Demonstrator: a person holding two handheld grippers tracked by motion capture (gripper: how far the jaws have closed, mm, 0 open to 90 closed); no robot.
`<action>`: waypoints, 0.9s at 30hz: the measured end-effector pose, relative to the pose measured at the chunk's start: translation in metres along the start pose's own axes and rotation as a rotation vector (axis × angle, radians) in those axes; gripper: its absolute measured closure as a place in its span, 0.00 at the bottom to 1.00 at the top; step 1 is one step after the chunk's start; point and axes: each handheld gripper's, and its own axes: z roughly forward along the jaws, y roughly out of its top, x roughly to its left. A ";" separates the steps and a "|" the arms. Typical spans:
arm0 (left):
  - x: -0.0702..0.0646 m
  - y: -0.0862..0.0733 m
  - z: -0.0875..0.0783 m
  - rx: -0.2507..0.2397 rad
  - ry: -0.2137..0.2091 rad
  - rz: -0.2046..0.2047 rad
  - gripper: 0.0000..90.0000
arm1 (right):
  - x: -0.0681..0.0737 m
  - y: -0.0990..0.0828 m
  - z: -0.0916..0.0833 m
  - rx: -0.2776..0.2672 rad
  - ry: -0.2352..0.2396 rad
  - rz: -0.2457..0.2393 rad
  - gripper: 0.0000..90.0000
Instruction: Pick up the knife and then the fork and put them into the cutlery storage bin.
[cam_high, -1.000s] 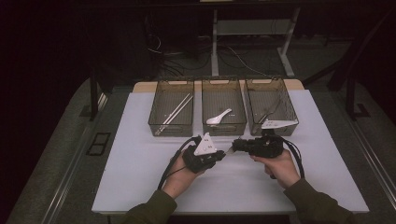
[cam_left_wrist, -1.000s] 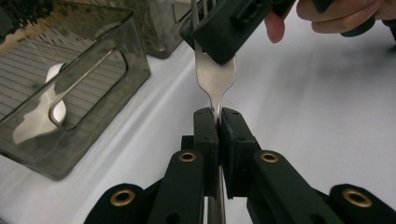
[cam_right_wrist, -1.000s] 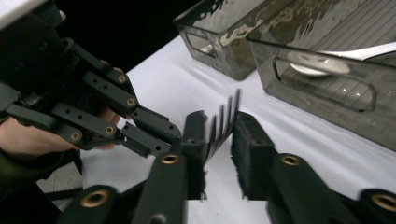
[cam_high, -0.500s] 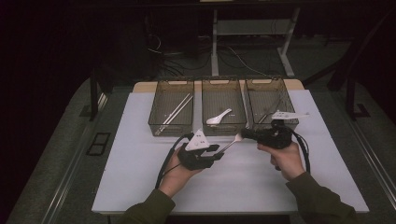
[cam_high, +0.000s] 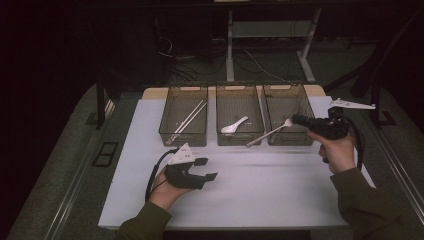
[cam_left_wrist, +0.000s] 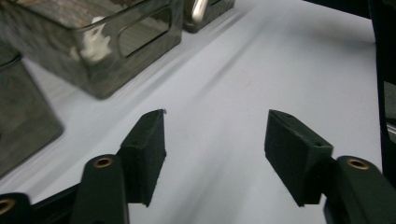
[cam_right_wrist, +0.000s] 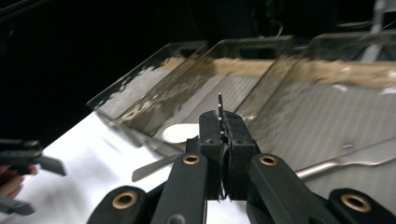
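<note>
Fork going to its bin
Right hand-held gripper (cam_high: 296, 119) is clenched on the fork (cam_high: 270, 132), holding it over the right bin (cam_high: 285, 112), probably for sorting; left hand-held gripper (cam_high: 207, 168), jaws just opening, hovers released above the desk (cam_high: 260, 190).

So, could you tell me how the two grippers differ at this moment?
The left gripper sits low over the white table with its jaws apart and nothing between them; they have just been opening. The right gripper is raised by the right-hand bin, its jaws shut on a metal fork that juts out over the bins. Both are black, hand-held, and carry a grey three-cornered plate.
</note>
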 end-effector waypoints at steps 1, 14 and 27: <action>0.001 -0.003 -0.003 -0.003 0.005 -0.004 0.39 | -0.003 0.004 -0.003 -0.001 -0.008 0.003 0.97; 0.020 -0.035 -0.041 -0.002 0.085 -0.074 0.26 | -0.031 0.033 -0.031 -0.032 -0.147 -0.025 0.97; 0.021 -0.039 -0.037 0.012 0.078 -0.074 0.22 | -0.056 0.029 -0.018 0.030 -0.245 -0.018 0.97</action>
